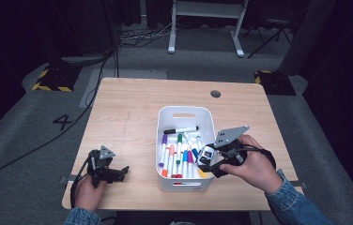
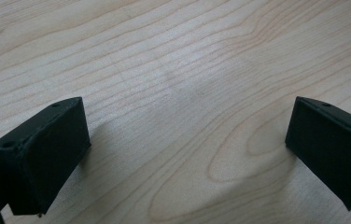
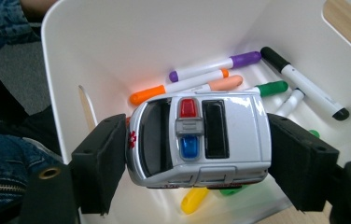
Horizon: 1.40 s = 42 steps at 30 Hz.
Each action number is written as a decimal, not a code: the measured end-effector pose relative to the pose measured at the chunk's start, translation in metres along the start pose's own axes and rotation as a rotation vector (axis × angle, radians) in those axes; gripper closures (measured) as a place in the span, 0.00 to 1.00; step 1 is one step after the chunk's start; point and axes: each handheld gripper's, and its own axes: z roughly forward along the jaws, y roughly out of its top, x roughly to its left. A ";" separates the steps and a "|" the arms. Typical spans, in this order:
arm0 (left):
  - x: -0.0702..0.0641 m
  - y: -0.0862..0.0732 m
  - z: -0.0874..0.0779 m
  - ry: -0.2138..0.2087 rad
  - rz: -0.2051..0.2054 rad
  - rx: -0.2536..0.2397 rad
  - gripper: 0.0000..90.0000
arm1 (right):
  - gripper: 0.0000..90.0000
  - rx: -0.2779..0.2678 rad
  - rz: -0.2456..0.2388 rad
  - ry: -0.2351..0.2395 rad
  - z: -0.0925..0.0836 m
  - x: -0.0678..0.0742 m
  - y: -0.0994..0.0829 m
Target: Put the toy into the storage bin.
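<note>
Right hand-held gripper is clamped on a toy ambulance, jaws pressing front and rear ends, roof with red and blue light bar facing the camera. In the high view the toy ambulance sits over the white bin, at about 4 o'clock of its opening, above the markers. Right gripper view: markers lie on the bin floor under the toy, purple, orange, green and a black-capped one at 1 o'clock.

Left hand-held gripper rests at 7 o'clock on the bench, well apart from the bin. Its jaws stand wide, nothing between them, just bare bench wood grain below.
</note>
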 end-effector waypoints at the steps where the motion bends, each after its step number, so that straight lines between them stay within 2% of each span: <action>1: 0.000 0.000 0.000 0.001 0.001 0.000 0.00 | 0.28 0.004 -0.002 -0.002 0.001 0.000 0.000; 3: 0.000 0.000 0.000 0.000 0.001 0.000 0.00 | 0.30 0.030 -0.016 0.000 0.005 0.000 -0.001; 4: 0.000 0.000 0.000 0.001 0.001 0.000 0.00 | 0.42 0.037 -0.021 -0.002 0.006 0.000 0.000; 6: 0.000 0.000 0.000 -0.001 0.000 0.000 0.00 | 0.65 0.085 -0.036 0.023 0.005 0.001 0.001; 7: 0.000 0.000 0.000 -0.001 0.000 0.000 0.00 | 0.60 0.088 -0.032 0.024 0.006 0.001 0.002; 9: 0.000 0.000 0.000 -0.002 0.002 0.000 0.00 | 0.59 0.099 -0.046 -0.004 0.007 0.002 0.002; 15: 0.000 0.000 0.000 -0.002 0.002 0.001 0.00 | 0.51 0.109 -0.045 -0.004 0.010 0.002 0.001; 16: 0.000 0.000 0.000 -0.002 0.002 0.001 0.00 | 0.47 0.096 -0.045 -0.004 0.010 0.002 0.001; 22: 0.000 0.000 0.000 -0.002 0.002 0.001 0.00 | 0.37 0.036 -0.038 -0.025 0.004 -0.003 0.001; 29: 0.000 0.000 0.000 -0.002 0.002 0.000 0.00 | 0.35 -0.041 0.008 -0.082 -0.018 -0.017 -0.006; 33: 0.000 0.000 0.000 -0.002 0.002 0.001 0.00 | 0.35 -0.062 0.040 -0.105 -0.026 -0.024 -0.011; 34: 0.000 0.000 0.000 -0.002 0.002 0.001 0.00 | 0.35 -0.075 0.068 -0.131 -0.033 -0.030 -0.017; 39: 0.000 0.000 0.000 -0.002 0.002 0.001 0.00 | 0.35 -0.095 0.110 -0.178 -0.043 -0.042 -0.027; 40: 0.000 0.000 0.000 -0.002 0.002 0.001 0.00 | 0.35 -0.104 0.141 -0.215 -0.049 -0.050 -0.036; 42: 0.000 0.000 0.000 -0.002 0.002 0.001 0.00 | 0.35 -0.103 0.149 -0.237 -0.052 -0.055 -0.041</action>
